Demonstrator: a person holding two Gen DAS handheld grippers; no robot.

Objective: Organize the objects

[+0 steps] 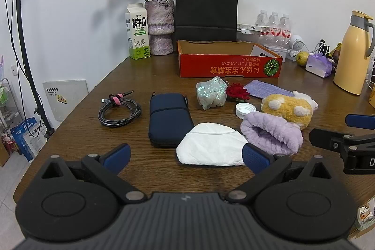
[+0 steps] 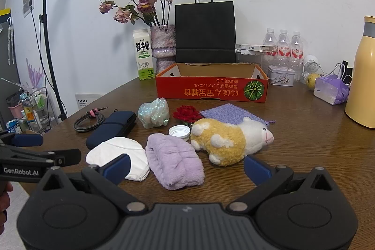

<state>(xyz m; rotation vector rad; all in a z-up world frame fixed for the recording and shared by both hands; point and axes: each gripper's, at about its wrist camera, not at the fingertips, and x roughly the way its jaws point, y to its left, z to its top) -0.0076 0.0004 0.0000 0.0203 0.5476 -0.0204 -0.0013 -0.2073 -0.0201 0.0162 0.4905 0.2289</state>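
Loose items lie on the brown table (image 1: pixel 164 175) in front of an open red cardboard box (image 1: pixel 229 66) (image 2: pixel 211 89): a coiled cable (image 1: pixel 119 110), a navy pouch (image 1: pixel 168 118), a white pouch (image 1: pixel 211 149) (image 2: pixel 119 155), a purple fluffy cloth (image 1: pixel 271 135) (image 2: pixel 174 159), a yellow-white plush sheep (image 1: pixel 288 108) (image 2: pixel 229 139), a white cap (image 2: pixel 179 132), a red rose (image 2: pixel 186 114), an iridescent bag (image 2: pixel 154 113) and a purple woven pouch (image 2: pixel 232 113). My left gripper (image 1: pixel 186 156) is open just before the white pouch. My right gripper (image 2: pixel 186 166) is open, empty, over the purple cloth.
At the back stand a milk carton (image 1: pixel 138 33), a vase of dried roses (image 1: pixel 160 27), a black paper bag (image 1: pixel 206 13), water bottles (image 2: pixel 283 43), a tin (image 2: pixel 281 76) and a yellow thermos (image 1: pixel 351 53). A light stand (image 1: pixel 25 50) rises left of the table.
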